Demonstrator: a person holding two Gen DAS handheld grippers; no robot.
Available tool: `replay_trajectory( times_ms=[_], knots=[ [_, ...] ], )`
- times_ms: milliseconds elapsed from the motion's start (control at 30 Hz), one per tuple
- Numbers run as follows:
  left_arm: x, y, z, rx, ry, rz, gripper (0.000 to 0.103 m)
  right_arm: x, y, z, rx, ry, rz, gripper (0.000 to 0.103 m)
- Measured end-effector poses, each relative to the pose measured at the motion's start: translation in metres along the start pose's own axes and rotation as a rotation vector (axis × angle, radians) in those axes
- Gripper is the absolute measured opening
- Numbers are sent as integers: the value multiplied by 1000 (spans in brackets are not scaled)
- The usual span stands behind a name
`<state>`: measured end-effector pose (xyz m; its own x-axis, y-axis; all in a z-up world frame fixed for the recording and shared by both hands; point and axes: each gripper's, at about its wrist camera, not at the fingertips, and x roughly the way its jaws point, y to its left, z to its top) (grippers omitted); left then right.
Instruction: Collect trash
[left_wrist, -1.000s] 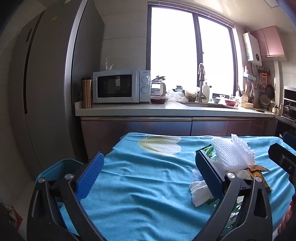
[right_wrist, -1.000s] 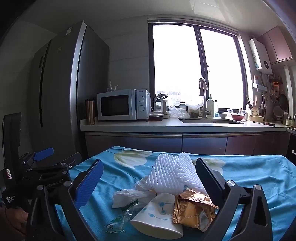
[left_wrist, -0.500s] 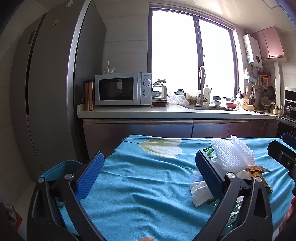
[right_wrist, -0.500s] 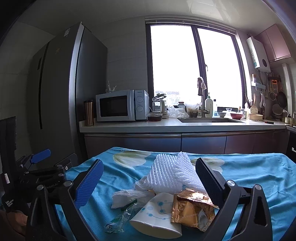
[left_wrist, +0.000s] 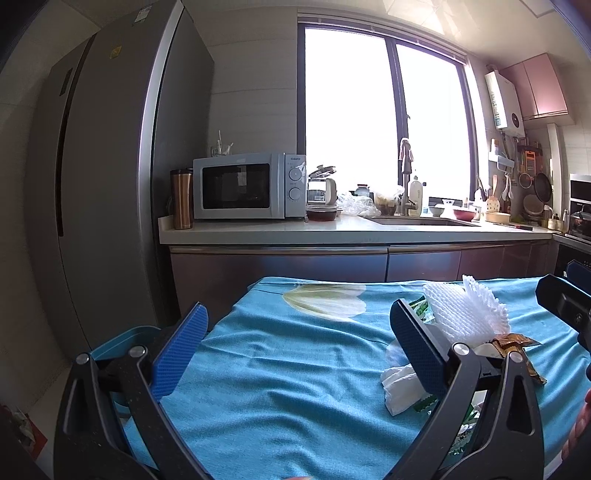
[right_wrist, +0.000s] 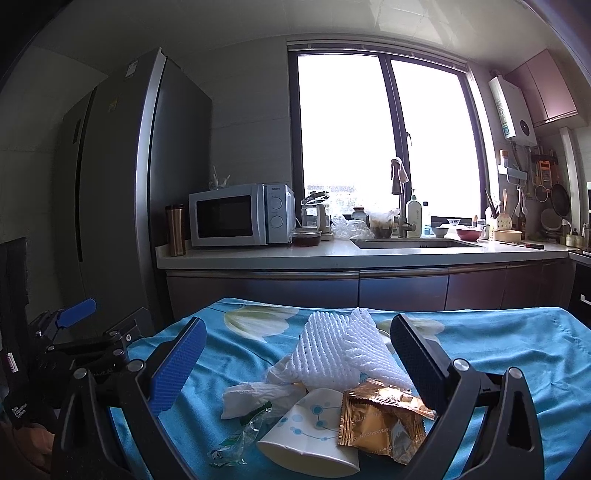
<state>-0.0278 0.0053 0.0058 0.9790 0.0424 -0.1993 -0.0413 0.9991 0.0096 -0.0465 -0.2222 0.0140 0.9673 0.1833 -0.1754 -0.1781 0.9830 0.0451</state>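
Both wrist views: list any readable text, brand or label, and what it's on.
"Galanz": on the microwave, at the top of its control panel, small but legible.
Gold wrapper: a line of capitals along its edge, too small to read reliably.
Left tool body: white lettering, too blurred.
Fridge: yellow sticker and top label, unreadable.
Water heater: label strip, unreadable.
Paper cup: pattern only, no text.

tablecloth (right_wrist: 517, 354): turquoise, white flower print
foam net (right_wrist: 332, 354): white mesh
wrapper (right_wrist: 380, 417): gold
paper cup (right_wrist: 310, 435): white, blue dots
finger pads (right_wrist: 177, 365): blue
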Motion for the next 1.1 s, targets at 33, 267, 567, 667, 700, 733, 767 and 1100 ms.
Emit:
replay_trajectory(
  times_ms=[33, 267, 567, 667, 700, 733, 767, 1100],
  knots=[
    [0, 0, 0, 0, -1, 1, 97, 0, 0, 0, -1, 0, -1, 96],
    [-4, 0, 0, 0, -9, 5, 97, 0, 2, 0, -1, -3, -7, 96],
    [-4, 0, -1, 1, -14, 10, 97, -1, 1, 0, 3, -6, -14, 96],
    [-7, -1, -2, 4, -18, 12, 97, -1, 0, 0, 4, -7, -13, 96],
    [-8, 0, -2, 4, -18, 11, 97, 0, 1, 0, 4, -6, -14, 96],
    [-8, -1, -2, 4, -18, 12, 97, 0, 1, 0, 4, -7, -14, 96],
    [-8, 0, -2, 4, -18, 13, 97, 0, 1, 0, 4, -8, -14, 96],
    [-11, 2, -1, -5, -17, 17, 97, -1, 2, -1, 2, -9, -12, 96]
  ],
)
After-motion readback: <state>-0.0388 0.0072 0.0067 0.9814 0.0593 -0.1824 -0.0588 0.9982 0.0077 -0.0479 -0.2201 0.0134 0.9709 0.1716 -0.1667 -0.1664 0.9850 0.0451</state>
